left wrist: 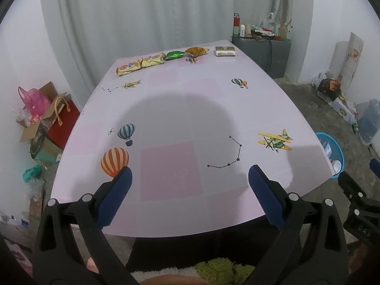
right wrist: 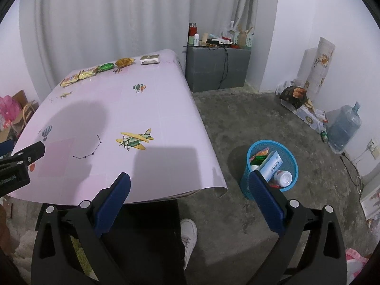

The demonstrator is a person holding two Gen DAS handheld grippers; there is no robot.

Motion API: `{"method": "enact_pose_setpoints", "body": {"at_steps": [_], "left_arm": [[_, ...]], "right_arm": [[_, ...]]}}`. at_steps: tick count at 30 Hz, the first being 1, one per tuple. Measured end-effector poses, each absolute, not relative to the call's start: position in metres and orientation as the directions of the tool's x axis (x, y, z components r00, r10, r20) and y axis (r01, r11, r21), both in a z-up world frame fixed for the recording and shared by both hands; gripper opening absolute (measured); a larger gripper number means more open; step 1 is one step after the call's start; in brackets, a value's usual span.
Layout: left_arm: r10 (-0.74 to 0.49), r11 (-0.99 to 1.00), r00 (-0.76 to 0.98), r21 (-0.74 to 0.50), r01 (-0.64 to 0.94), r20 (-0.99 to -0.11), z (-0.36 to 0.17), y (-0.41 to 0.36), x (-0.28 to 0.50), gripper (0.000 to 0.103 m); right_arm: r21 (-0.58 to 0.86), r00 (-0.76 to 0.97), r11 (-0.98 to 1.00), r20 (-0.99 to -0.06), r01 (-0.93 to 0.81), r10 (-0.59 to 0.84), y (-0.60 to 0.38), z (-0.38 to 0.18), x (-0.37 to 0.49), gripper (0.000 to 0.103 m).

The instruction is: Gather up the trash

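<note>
I have both grippers pulled back at the near edge of the tabletop [left wrist: 190, 109], jaws spread wide and holding nothing: the left gripper [left wrist: 190, 185] faces straight up the table, the right gripper [right wrist: 190, 190] hangs off the right-hand corner, looking partly at the floor.

The trash sits in a row along the far edge, well apart from me: two yellow snack packets [left wrist: 140, 65] touching end to end, a green foil wrapper [left wrist: 175, 55], an orange-brown crinkled bag [left wrist: 196, 51], and a small flat box [left wrist: 224, 51] at the right end. The blue mesh wastebasket [right wrist: 270, 168] stands on the concrete floor just beside the table's right edge, already holding a carton, a white bottle and some wrappers.

I judge the next move is a long reach. I'd take the box with the right gripper, since it is nearest the basket side, closing across its short flat sides; it looks rigid and should hold squarely. The packets are soft, glossy film, puffy and slippery, so I'd pinch a crimped end seam, not the belly. The tabletop covering is smooth and sheet-like, curling at the corner, so I'd come in low without dragging it.
</note>
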State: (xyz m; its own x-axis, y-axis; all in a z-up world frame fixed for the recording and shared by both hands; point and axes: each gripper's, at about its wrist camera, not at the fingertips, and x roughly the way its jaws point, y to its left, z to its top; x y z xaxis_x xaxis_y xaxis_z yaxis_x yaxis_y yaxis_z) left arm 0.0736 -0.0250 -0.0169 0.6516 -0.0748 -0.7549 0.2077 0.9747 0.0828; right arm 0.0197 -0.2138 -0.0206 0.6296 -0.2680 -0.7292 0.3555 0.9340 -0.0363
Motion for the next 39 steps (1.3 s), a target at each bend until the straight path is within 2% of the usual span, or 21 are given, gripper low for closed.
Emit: {"method": "enact_pose_setpoints", "body": {"at_steps": [39], "left_arm": [[-0.053, 0.977, 0.659, 0.097, 0.189, -0.75, -0.0192, -0.019, 0.0724, 0.094]], "right_arm": [[-0.035, 0.626, 0.932, -0.731, 0.361, -0.27, -0.2116, -0.0214, 0.0203, 0.097]]}}
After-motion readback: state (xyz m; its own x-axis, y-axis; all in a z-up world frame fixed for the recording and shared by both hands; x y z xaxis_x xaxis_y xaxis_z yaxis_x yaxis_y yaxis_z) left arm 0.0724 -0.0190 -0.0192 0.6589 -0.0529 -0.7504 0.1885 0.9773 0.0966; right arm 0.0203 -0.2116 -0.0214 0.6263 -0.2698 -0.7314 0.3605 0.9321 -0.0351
